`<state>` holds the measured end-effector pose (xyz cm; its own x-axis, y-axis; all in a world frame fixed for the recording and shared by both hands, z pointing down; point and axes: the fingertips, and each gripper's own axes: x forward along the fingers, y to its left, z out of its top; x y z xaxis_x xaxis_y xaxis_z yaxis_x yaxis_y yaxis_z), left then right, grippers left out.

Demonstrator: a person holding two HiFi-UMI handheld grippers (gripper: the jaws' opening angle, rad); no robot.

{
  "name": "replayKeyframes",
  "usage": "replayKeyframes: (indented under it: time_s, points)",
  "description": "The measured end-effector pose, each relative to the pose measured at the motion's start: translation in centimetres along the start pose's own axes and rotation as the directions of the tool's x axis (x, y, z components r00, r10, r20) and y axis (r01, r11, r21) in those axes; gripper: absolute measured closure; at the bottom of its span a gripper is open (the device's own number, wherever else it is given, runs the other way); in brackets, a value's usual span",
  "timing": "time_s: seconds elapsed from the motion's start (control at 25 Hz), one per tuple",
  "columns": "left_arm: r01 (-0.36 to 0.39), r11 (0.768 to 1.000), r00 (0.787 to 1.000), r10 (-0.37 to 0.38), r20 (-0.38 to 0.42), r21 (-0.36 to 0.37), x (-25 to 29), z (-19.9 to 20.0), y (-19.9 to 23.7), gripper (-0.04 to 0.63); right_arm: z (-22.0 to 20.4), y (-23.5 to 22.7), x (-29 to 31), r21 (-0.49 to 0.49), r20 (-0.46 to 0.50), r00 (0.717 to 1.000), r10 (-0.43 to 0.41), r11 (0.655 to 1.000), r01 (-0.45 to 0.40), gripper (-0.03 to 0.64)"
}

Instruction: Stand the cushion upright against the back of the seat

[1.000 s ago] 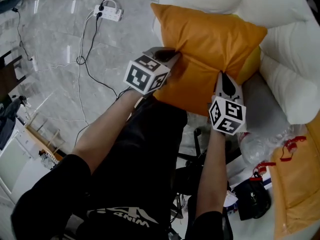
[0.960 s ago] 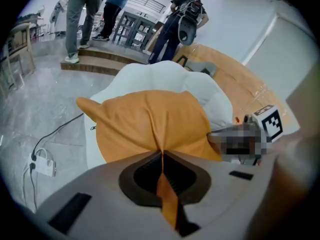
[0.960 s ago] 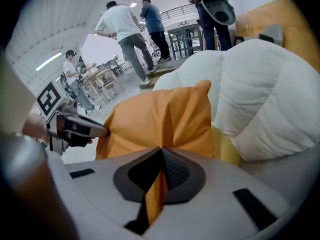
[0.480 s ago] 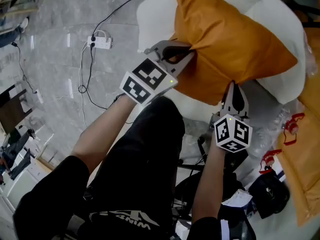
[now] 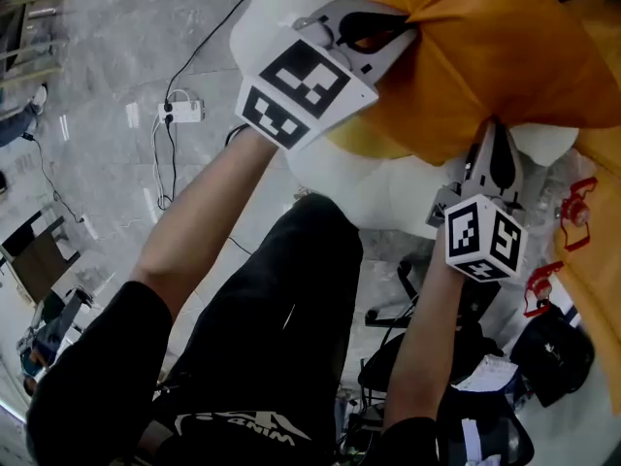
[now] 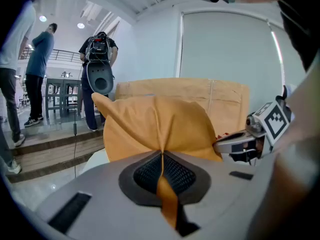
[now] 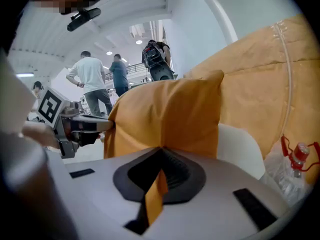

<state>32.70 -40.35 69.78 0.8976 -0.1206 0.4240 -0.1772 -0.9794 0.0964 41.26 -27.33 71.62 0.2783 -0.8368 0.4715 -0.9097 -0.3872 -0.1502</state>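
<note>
The orange cushion (image 5: 495, 51) hangs in the air at the top right of the head view, lifted off the white seat (image 5: 374, 187). My left gripper (image 5: 403, 29) is shut on its left edge, with a fold of orange cloth pinched between the pads. My right gripper (image 5: 493, 136) is shut on the cushion's lower edge. In the left gripper view the cushion (image 6: 155, 126) fills the middle above my left gripper (image 6: 161, 156), and the right gripper's marker cube (image 6: 272, 121) shows at right. In the right gripper view the cushion (image 7: 170, 116) rises from my right gripper (image 7: 161, 173).
A second orange cushion (image 5: 592, 260) lies at the right edge of the head view, beside clear plastic wrap with red tags (image 5: 563, 216). A power strip with cables (image 5: 179, 112) lies on the marble floor. Several people stand in the background (image 6: 42, 74).
Both grippers have risen with the cushion, lifting it from the seat towards the top of the head view. The left gripper has rolled as it rose. Both grips have held.
</note>
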Motion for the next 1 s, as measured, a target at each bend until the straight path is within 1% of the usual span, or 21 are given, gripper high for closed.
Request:
replayKeyframes:
  time_s: [0.2,0.4,0.48,0.56,0.64,0.72,0.8,0.88,1.0]
  points:
    - [0.022,0.999,1.0,-0.021,-0.023,0.039,1.8,-1.7,-0.7,0.583,-2.0,-1.3,0.3,-0.014,-0.021,0.999,-0.03,0.999,0.029,0.592]
    - [0.016,1.0,0.998,-0.015,-0.058,0.02,3.5,-4.5,-0.7,0.583,-4.3,-1.9,0.7,0.005,-0.045,0.998,-0.047,0.999,0.047,0.592]
    - [0.014,1.0,0.998,-0.013,-0.054,0.009,3.8,-4.8,-0.7,0.583,-4.6,-2.0,0.7,0.017,-0.039,0.998,-0.043,0.999,0.043,0.592]
    - [0.007,1.0,1.0,-0.007,-0.012,0.023,3.8,-3.9,-0.6,0.583,-3.9,-2.1,0.8,0.029,-0.008,0.999,-0.045,0.999,0.046,0.592]
    - [0.004,0.998,0.997,-0.008,0.076,0.058,3.5,-1.9,-0.7,0.583,-2.6,-2.3,0.4,0.044,0.052,0.997,-0.055,0.998,0.052,0.592]
    - [-0.004,0.995,0.983,-0.014,0.182,0.098,3.0,0.5,-0.9,0.583,-1.0,-2.5,-0.1,0.04,0.122,0.99,-0.065,0.997,0.061,0.592]
    - [-0.015,0.994,0.968,-0.012,0.249,0.108,2.7,1.8,-0.7,0.583,-0.2,-2.4,-0.2,0.026,0.159,0.985,-0.07,0.997,0.067,0.592]
    - [-0.024,0.995,0.967,-0.002,0.256,0.098,3.0,1.7,0.0,0.584,-0.3,-2.2,0.5,0.02,0.151,0.986,-0.071,0.997,0.069,0.592]
    - [-0.034,0.996,0.98,0.017,0.196,0.084,4.3,-0.1,0.9,0.581,-1.6,-2.6,1.7,0.024,0.102,0.991,-0.086,0.996,0.084,0.591]
